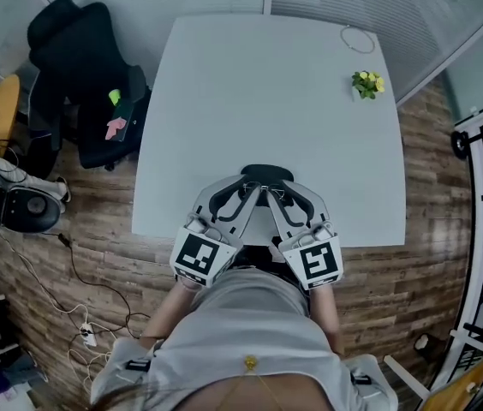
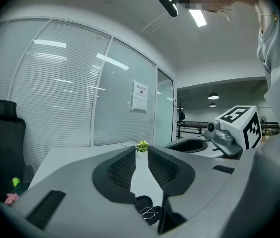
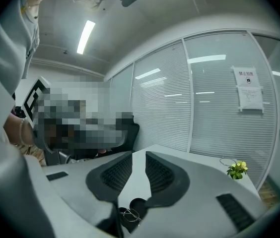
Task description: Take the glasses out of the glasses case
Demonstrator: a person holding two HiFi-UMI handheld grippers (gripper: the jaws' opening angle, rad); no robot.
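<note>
Head view looks down on a person [image 1: 250,332] sitting at a big white bench [image 1: 267,84] on a brown wood floor [image 1: 96,221]. Far left, a black office chair [image 1: 83,67] stands just beside the bench, with small pink and green things [image 1: 116,120] on its seat. At the near edge of the bench, the left gripper [image 1: 241,191] and the right gripper [image 1: 289,193] point in toward each other. Their tips come together at a black rounded glasses case [image 1: 265,173]. Left gripper view shows its two dark ribbed fingers [image 2: 121,170] a little way apart, with only bare bench in the gap and nothing held. Low down between them sits the black case. Thin wire-framed glasses [image 2: 150,212] lie right at it, but I cannot tell if they are all the way inside. The right gripper shows at the right side of that view. Right gripper view shows much the same: its fingers [image 3: 161,172] are a little way apart and hold nothing, and the case and the wire glasses sit low between them. Far back on the right side of the bench stands a small green plant with yellow flowers [image 1: 366,83], and a thin wire loop [image 1: 357,38] lies near it.
</note>
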